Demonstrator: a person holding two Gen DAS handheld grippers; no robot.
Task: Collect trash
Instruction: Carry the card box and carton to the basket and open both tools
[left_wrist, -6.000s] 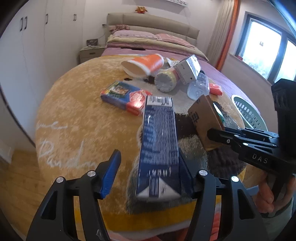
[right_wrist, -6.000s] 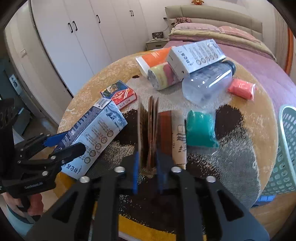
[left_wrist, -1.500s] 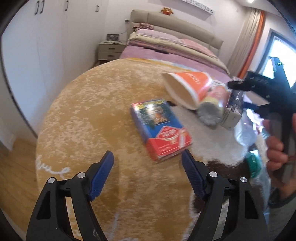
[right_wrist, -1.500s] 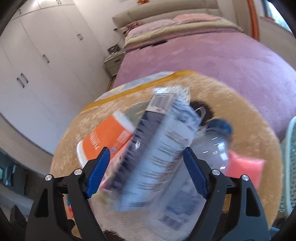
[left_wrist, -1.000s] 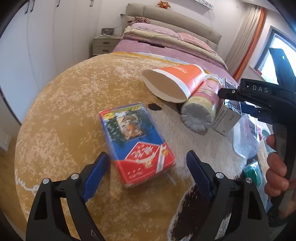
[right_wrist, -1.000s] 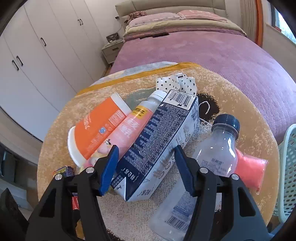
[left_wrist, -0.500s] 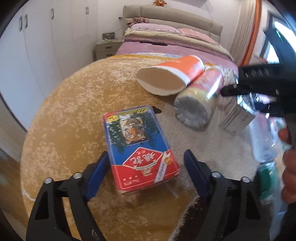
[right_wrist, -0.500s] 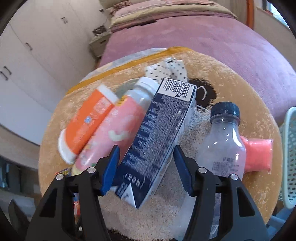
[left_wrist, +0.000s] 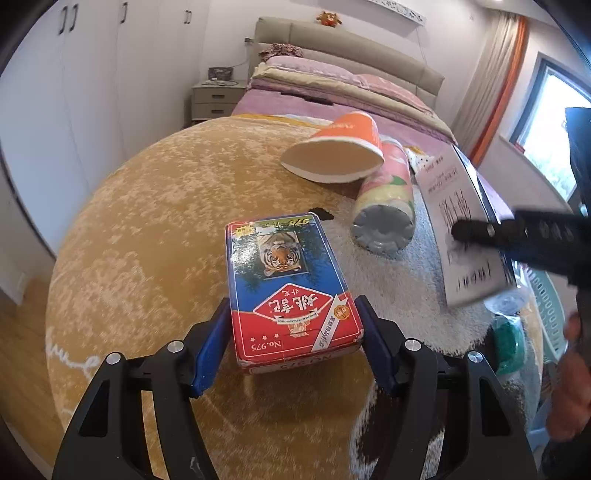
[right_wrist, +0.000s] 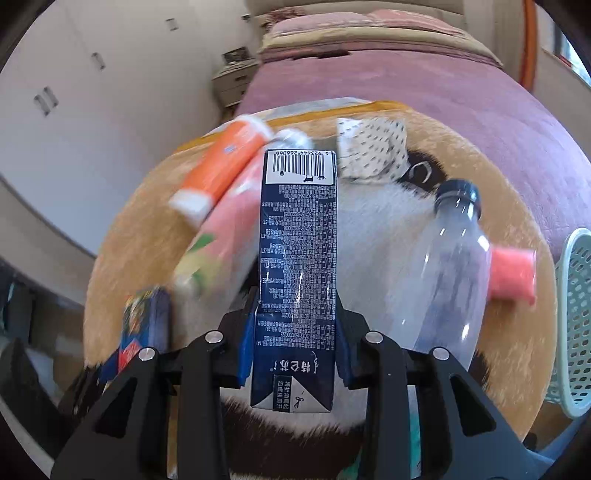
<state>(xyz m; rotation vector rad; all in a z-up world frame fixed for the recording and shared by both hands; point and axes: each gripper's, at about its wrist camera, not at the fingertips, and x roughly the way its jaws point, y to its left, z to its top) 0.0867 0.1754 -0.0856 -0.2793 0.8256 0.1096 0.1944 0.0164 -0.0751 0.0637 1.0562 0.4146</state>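
In the left wrist view, my left gripper (left_wrist: 295, 336) has its blue pads against both sides of a red and blue card box (left_wrist: 288, 288) with a tiger picture, which lies on the round yellow rug (left_wrist: 147, 229). In the right wrist view, my right gripper (right_wrist: 295, 343) is shut on a dark blue milk carton (right_wrist: 297, 258), held lengthwise above the rug. The carton also shows in the left wrist view (left_wrist: 465, 229), pinched by the right gripper's black finger (left_wrist: 517, 240).
An orange paper cup (left_wrist: 340, 155) and a pink bottle (left_wrist: 388, 206) lie behind the card box. A clear plastic bottle (right_wrist: 450, 273), a pink packet (right_wrist: 513, 273) and a dotted wrapper (right_wrist: 373, 151) lie on the rug. A pale green basket (right_wrist: 572, 317) stands at the right. A bed (left_wrist: 332, 88) is behind.
My left gripper has moved forward and closed around the card box. My right gripper has closed on the milk carton and turned it straight between the fingers.
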